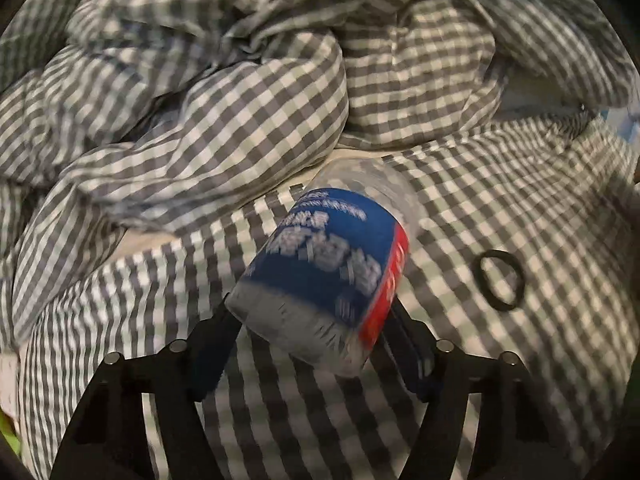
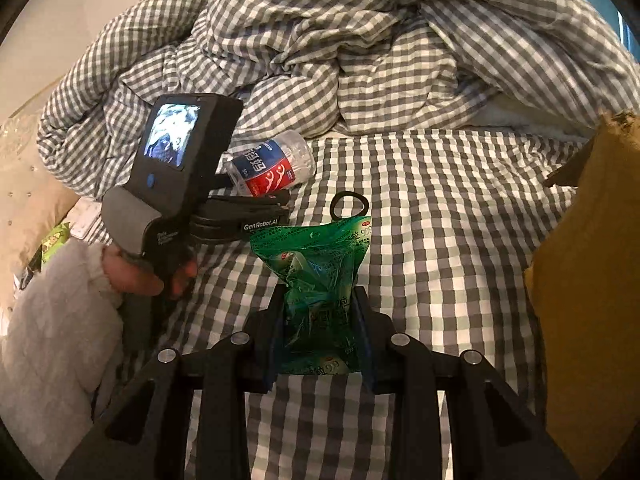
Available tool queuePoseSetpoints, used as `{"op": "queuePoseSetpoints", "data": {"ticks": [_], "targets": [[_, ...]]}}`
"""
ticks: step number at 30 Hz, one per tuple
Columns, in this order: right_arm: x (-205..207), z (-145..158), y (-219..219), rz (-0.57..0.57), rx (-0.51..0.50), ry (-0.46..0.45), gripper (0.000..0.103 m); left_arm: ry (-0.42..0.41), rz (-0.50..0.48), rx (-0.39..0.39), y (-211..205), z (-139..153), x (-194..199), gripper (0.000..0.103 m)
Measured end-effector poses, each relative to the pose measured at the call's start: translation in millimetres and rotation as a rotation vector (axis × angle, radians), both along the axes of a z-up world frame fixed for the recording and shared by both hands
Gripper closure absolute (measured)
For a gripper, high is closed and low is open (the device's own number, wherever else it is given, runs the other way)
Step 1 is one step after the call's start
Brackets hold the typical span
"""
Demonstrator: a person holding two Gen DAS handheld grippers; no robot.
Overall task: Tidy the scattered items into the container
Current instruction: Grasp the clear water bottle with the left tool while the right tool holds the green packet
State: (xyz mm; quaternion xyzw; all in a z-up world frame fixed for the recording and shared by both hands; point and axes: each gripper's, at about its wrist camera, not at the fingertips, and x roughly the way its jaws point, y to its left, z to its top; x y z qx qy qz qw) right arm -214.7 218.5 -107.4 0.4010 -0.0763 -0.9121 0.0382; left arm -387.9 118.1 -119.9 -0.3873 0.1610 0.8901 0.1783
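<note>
My left gripper (image 1: pixel 316 320) is shut on a clear plastic jar with a blue and red label (image 1: pixel 328 272) and holds it above the checked bed sheet; the jar (image 2: pixel 272 168) and the left gripper (image 2: pixel 256 200) also show in the right wrist view. My right gripper (image 2: pixel 320 312) is shut on a green foil packet (image 2: pixel 316 272). A black hair tie (image 1: pixel 500 278) lies on the sheet right of the jar, and shows just beyond the packet (image 2: pixel 349 205). A brown cardboard box (image 2: pixel 592 264) stands at the right edge.
A crumpled grey-checked duvet (image 2: pixel 340 40) is heaped across the far side of the bed. A beige headboard (image 2: pixel 24 168) and a small green packet (image 2: pixel 54 242) are at the left. The person's white sleeve (image 2: pixel 56 312) is at lower left.
</note>
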Motion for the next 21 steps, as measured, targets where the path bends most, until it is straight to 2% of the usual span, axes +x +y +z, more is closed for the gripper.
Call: {"op": "queuePoseSetpoints", "data": {"ticks": [3,5,7,8,9,10,11,14,16,17,18,20,21], "targets": [[15,20,-7,0.000,0.025,0.033,0.073,0.030,0.046,0.032,-2,28,31,0.039],[31,38,-11,-0.009,0.045,0.059,0.073,0.019,0.076,0.080,-6,56,59,0.042],[49,58,-11,-0.013,0.035,0.082,0.073,0.045,0.095,0.073,-1,82,84,0.045],[60,68,-11,-0.017,0.029,0.096,0.073,0.066,0.090,0.065,2,98,104,0.049],[70,76,-10,-0.023,0.028,0.107,0.073,0.079,0.091,0.068,2,106,115,0.068],[82,88,-7,-0.029,0.030,0.120,0.073,0.078,0.084,0.077,0,115,129,0.078],[95,99,-3,-0.037,0.031,0.138,0.073,0.072,0.084,0.090,-2,123,142,0.082],[131,125,11,-0.051,0.039,0.183,0.073,0.090,0.088,0.139,-16,139,167,0.081],[148,133,21,-0.073,0.050,0.192,0.073,0.090,0.094,0.149,-24,137,175,0.076],[155,135,25,-0.082,0.049,0.193,0.073,0.073,0.109,0.155,-27,132,176,0.059],[161,136,30,-0.089,0.046,0.195,0.073,0.060,0.128,0.159,-29,126,176,0.030],[170,136,36,-0.096,0.046,0.191,0.073,0.045,0.208,0.169,-36,108,175,0.010],[172,134,38,-0.097,0.050,0.188,0.073,0.034,0.232,0.175,-38,100,175,0.010]]}}
